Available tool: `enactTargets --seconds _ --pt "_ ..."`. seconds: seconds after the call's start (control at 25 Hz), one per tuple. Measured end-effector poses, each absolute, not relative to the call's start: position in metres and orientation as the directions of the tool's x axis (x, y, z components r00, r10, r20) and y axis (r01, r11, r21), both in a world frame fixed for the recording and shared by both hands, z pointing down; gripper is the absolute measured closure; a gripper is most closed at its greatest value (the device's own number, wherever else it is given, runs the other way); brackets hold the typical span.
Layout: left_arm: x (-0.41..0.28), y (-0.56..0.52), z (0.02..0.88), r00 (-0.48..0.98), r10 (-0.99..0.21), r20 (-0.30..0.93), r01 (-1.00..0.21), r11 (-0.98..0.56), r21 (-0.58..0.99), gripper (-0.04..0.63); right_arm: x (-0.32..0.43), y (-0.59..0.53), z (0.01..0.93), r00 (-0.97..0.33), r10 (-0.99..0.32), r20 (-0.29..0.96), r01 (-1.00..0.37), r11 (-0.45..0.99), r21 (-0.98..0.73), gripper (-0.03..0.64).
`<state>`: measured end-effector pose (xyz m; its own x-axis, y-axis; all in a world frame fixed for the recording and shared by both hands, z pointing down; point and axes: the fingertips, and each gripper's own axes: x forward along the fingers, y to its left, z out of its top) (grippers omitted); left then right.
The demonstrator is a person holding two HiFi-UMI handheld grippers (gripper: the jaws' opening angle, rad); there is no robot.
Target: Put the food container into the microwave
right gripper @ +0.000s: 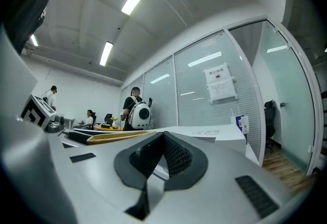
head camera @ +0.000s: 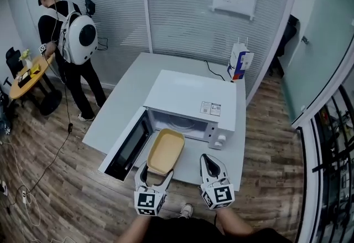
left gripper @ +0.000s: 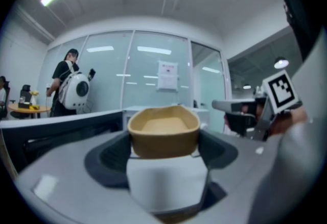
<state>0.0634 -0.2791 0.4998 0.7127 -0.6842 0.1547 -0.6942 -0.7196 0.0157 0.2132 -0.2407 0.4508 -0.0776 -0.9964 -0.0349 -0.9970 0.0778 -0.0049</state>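
Left gripper (head camera: pixel 156 172), jaws wide, clamps the food container (head camera: pixel 165 150) before the microwave (head camera: pixel 191 98), right gripper (head camera: pixel 213 161) closed empty; end-held, it may droop and snag.

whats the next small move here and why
Probably ease the left gripper forward, carrying the food container into the microwave cavity: the door stands open, and the container, gripped at its near end, is just outside the opening.
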Motion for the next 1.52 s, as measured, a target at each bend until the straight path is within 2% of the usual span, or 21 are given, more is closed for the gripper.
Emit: enactTargets --seconds 0.6,0.84,1.52 --pt "0.094 -0.334 0.539 0.713 -0.661 0.233 -0.680 -0.733 0.004 0.183 0.238 -0.300 0.479 -0.077 -0.997 0.022 -0.997 0.077 -0.001 0.611" --pt "0.110 -0.356 0.560 0.708 -0.653 0.269 -0.682 -0.731 0.022 0.181 0.243 -0.323 0.502 -0.087 -0.993 0.082 -0.996 0.087 0.003 0.611" --pt "0.172 -0.439 0.616 0.733 -0.627 0.264 -0.655 -0.755 0.025 0.181 0.258 -0.377 0.565 -0.074 -0.980 0.186 -0.997 0.073 -0.012 0.611"
